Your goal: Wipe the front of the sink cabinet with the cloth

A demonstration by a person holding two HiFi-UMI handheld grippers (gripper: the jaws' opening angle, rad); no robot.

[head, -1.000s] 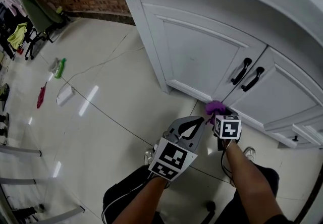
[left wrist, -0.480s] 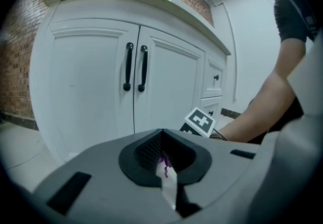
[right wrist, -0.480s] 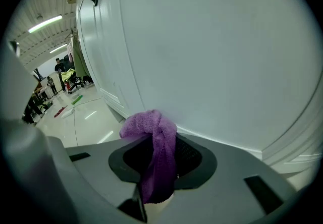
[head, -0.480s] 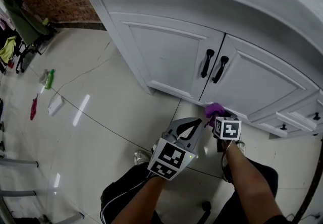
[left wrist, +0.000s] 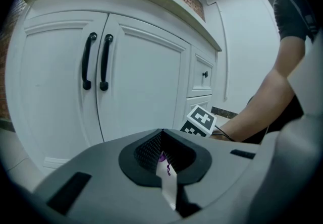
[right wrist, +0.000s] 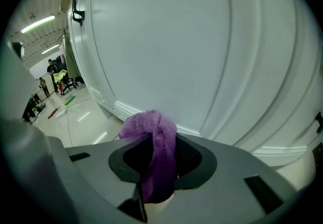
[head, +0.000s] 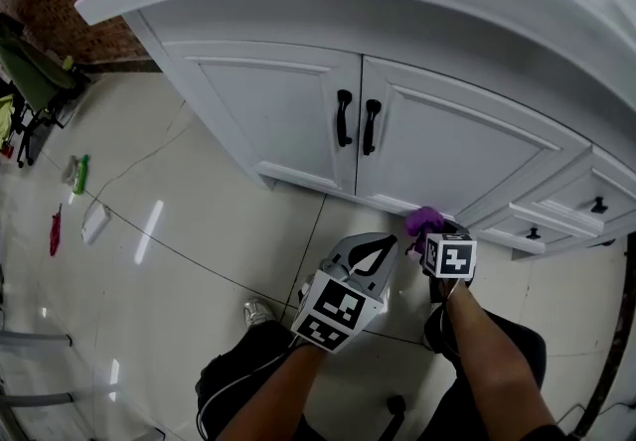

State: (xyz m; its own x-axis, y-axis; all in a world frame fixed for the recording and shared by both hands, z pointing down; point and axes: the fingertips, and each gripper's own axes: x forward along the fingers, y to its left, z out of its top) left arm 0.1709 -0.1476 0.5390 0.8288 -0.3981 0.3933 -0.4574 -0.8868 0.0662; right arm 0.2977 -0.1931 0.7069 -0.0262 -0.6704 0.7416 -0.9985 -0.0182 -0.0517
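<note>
Purple cloth [right wrist: 151, 134] up in the right gripper [right wrist: 155, 170], low against the sink cabinet [head: 288, 116] front!

The right gripper's jaws are clamped on the cloth's middle, a soft bunched knot poking out past the tips and facing the lower part of the white door panel; whether it touches the paint, I can't tell. The left gripper [left wrist: 164, 155] hangs just beside it, jaws pressed together on nothing, pointed at the two black handles [left wrist: 96, 61]. That cloth looks light, fluffy and floppy, so it should squash flat under pressure and glide over the smooth door. The catch, I'd say: a limp wad can drag out of a pinch, so the hold belongs deep in the bunch, leaving a fat pad forward to meet the panel and keep the hard jaws off the finish.
</note>
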